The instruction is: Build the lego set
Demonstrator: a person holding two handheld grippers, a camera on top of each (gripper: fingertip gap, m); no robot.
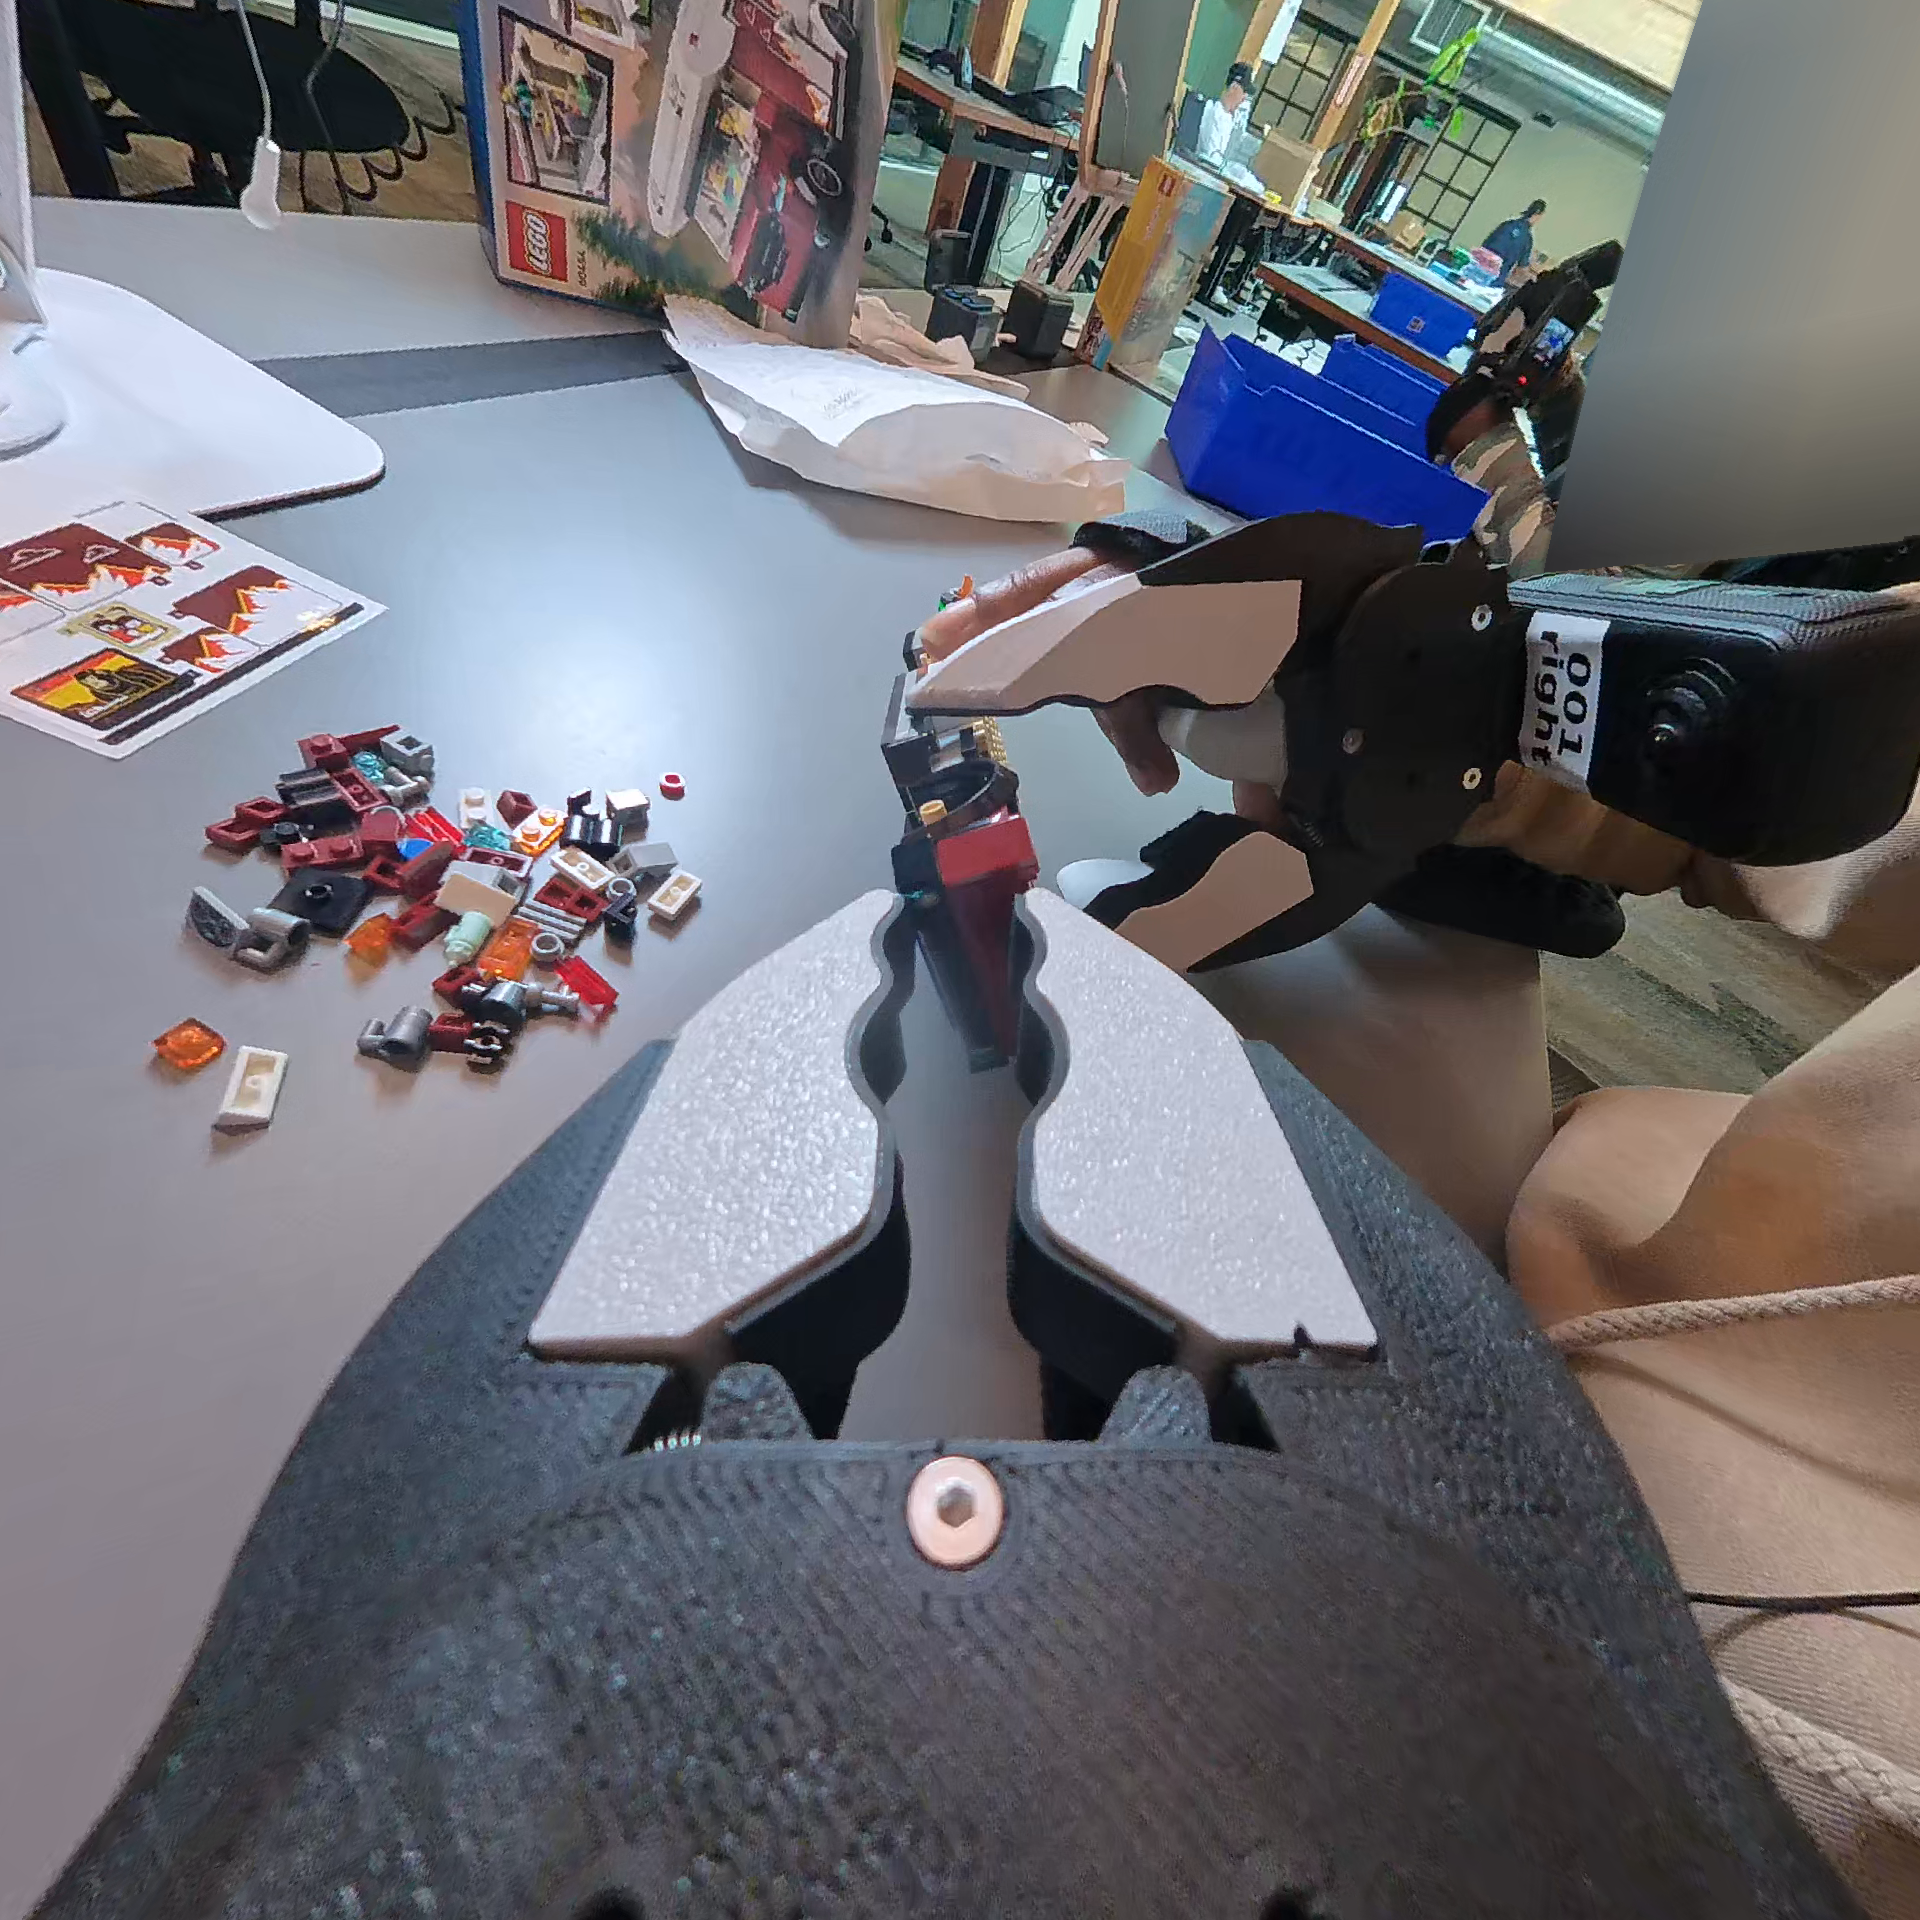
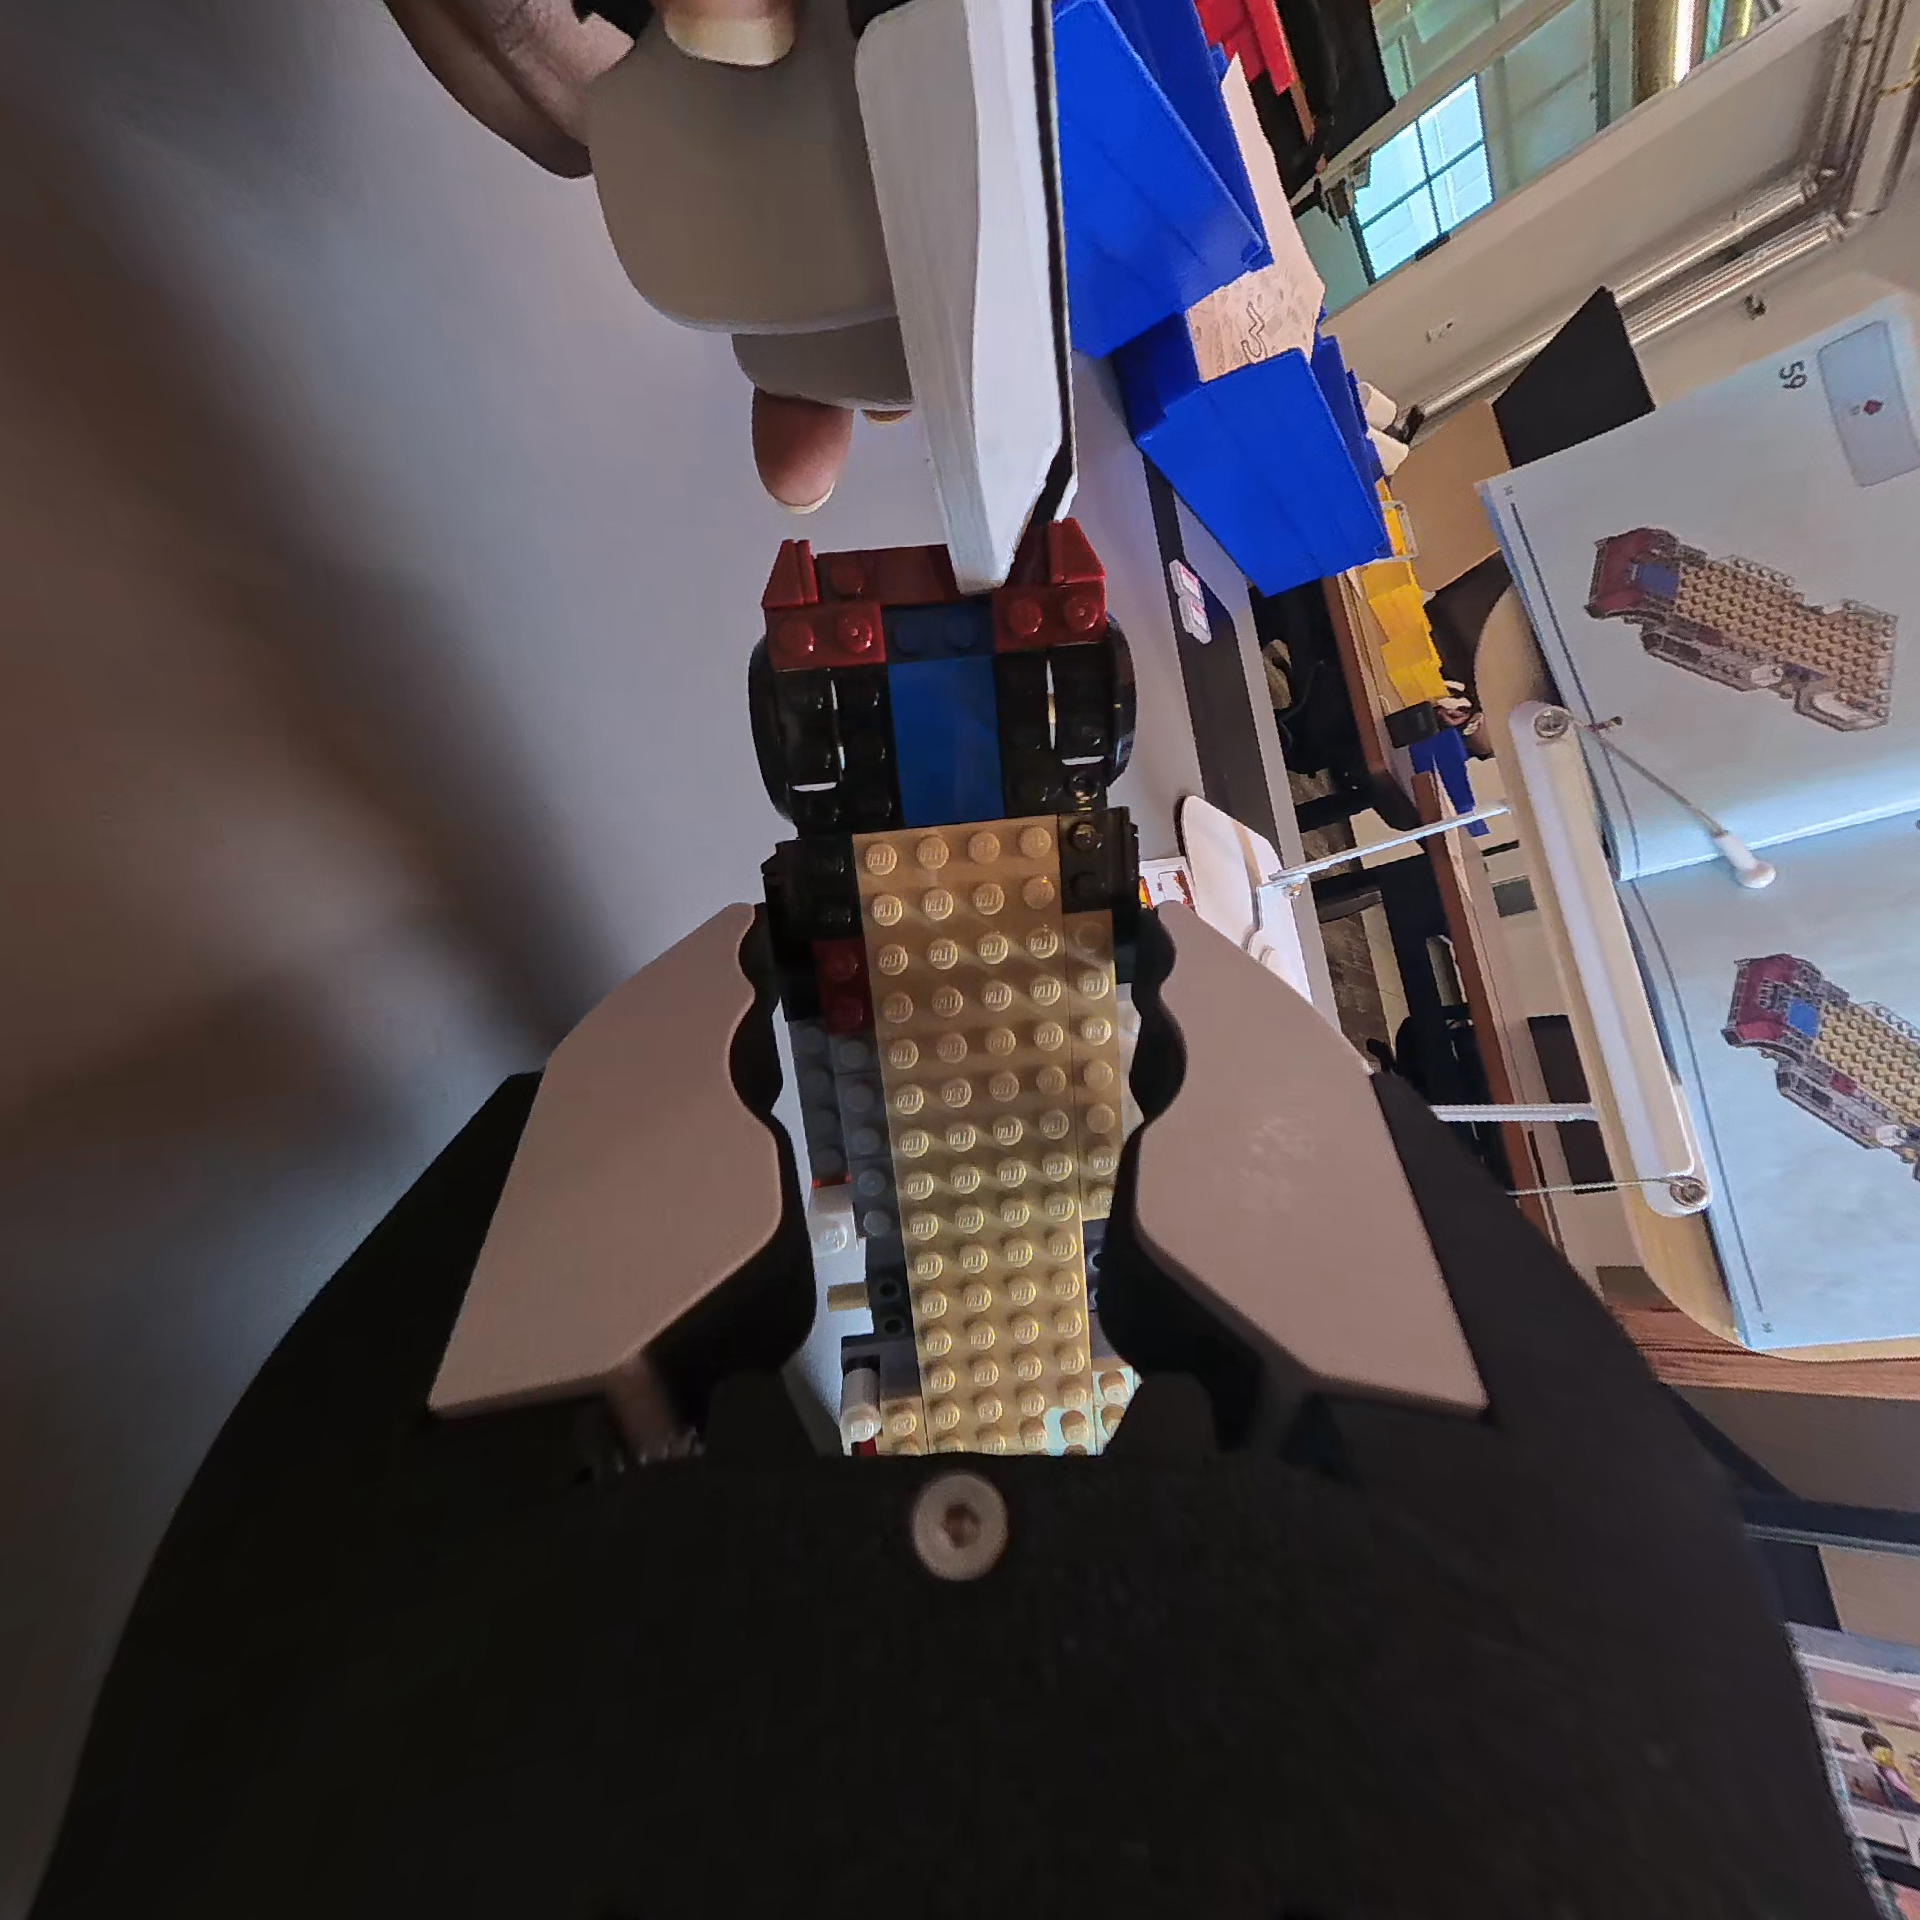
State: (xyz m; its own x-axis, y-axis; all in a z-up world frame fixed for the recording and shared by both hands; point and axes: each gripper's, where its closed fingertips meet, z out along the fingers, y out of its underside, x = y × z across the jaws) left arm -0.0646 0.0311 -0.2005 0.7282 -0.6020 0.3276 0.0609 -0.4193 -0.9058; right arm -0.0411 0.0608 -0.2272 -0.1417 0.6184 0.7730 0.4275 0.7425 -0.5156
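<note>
1. Holding the brick model (image 2: pixel 987 1039) between both grippers, you have it raised off the grey surface (image 1: pixel 623 582).
2. Your right gripper (image 2: pixel 956 935) is spread wide, its pads pressed on the two long sides of the model's tan studded plate (image 2: pixel 987 1143).
3. Your left gripper (image 1: pixel 961 914) is narrowed onto the model's dark red end (image 1: pixel 982 935), which fills the slot between its fingertips; from the other side its white finger (image 2: pixel 977 312) rests on the dark red bricks (image 2: pixel 935 597) at the far tip.
4. A blue strip (image 2: pixel 945 727) runs between black wheel arches just beyond the tan plate.
5. Loose bricks (image 1: pixel 447 894) in red, black, white and orange lie scattered on the surface, left of your left gripper.
6. A sticker sheet (image 1: pixel 156 623) lies near the left edge, beside a white stand base (image 1: pixel 156 416).
7. Toward the far edge sit a toy box (image 1: pixel 675 145), a crumpled white paper bag (image 1: pixel 894 426) and a blue bin (image 1: pixel 1309 447).
8. An open instruction booklet (image 2: pixel 1766 727) stands propped in a holder.
</note>
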